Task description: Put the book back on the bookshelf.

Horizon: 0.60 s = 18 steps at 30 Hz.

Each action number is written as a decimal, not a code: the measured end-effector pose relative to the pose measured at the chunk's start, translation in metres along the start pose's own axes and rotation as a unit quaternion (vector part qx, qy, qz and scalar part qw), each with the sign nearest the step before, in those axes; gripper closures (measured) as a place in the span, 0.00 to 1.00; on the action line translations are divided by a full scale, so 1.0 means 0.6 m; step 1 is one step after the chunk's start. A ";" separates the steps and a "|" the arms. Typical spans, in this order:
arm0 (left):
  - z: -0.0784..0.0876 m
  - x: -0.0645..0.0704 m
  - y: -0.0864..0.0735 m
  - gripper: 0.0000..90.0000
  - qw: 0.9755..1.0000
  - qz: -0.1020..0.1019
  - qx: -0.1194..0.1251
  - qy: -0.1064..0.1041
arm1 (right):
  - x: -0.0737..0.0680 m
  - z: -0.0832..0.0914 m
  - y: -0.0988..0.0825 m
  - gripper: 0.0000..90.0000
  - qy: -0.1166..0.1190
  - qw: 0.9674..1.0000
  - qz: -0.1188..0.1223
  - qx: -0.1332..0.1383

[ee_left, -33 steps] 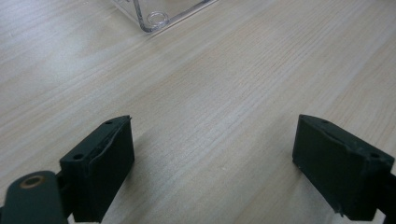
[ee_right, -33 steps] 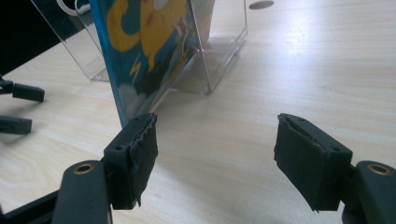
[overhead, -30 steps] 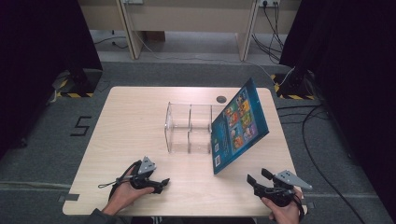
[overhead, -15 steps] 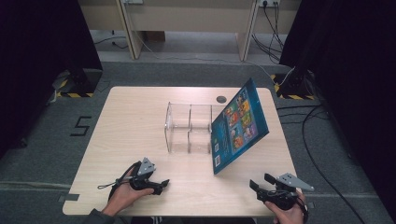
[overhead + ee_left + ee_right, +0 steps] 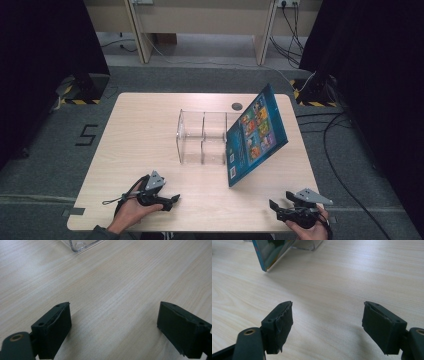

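Book [image 5: 256, 135] well beyond right gripper [image 5: 276, 209], jaws wide, just opened further, empty.

A black "5" on the grey floor [image 5: 88, 135] left of the table [image 5: 140, 130].

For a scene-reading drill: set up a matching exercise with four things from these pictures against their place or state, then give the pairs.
Things:
1. book
2. clear organizer
3. left gripper
4. right gripper

Places or states:
A. near the table's front right edge, jaws open and empty
B. stands at mid-table, see-through
C. tilted, leaning on the organizer's right side
D. near the front left edge, jaws open and empty

Pairs: 1-C, 2-B, 3-D, 4-A
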<state>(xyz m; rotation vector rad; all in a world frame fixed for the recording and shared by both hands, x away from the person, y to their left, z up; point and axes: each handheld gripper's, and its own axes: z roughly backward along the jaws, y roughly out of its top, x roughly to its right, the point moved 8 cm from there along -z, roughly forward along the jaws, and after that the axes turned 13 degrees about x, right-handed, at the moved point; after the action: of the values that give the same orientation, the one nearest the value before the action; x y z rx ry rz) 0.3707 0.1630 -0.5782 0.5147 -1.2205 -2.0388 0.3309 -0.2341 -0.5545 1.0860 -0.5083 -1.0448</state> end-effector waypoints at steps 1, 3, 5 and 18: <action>0.000 0.001 0.000 0.12 1.000 0.001 0.001 0.000 | 0.000 0.001 -0.001 0.28 -0.001 1.000 0.004 -0.003; 0.001 0.001 -0.001 0.12 1.000 0.000 0.002 -0.001 | 0.000 0.001 -0.005 0.27 -0.001 1.000 0.008 -0.010; 0.003 0.001 -0.002 0.12 1.000 -0.001 0.001 -0.002 | 0.001 0.001 -0.007 0.27 -0.004 1.000 0.017 -0.016; 0.007 0.001 -0.004 0.12 1.000 -0.002 0.002 -0.007 | 0.009 0.006 -0.031 0.25 -0.021 0.997 0.048 -0.061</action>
<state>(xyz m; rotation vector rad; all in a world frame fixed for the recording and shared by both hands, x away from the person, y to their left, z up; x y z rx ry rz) 0.3667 0.1657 -0.5783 0.5072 -1.2335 -2.0460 0.3224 -0.2421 -0.5702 0.9248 -0.5186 -1.0024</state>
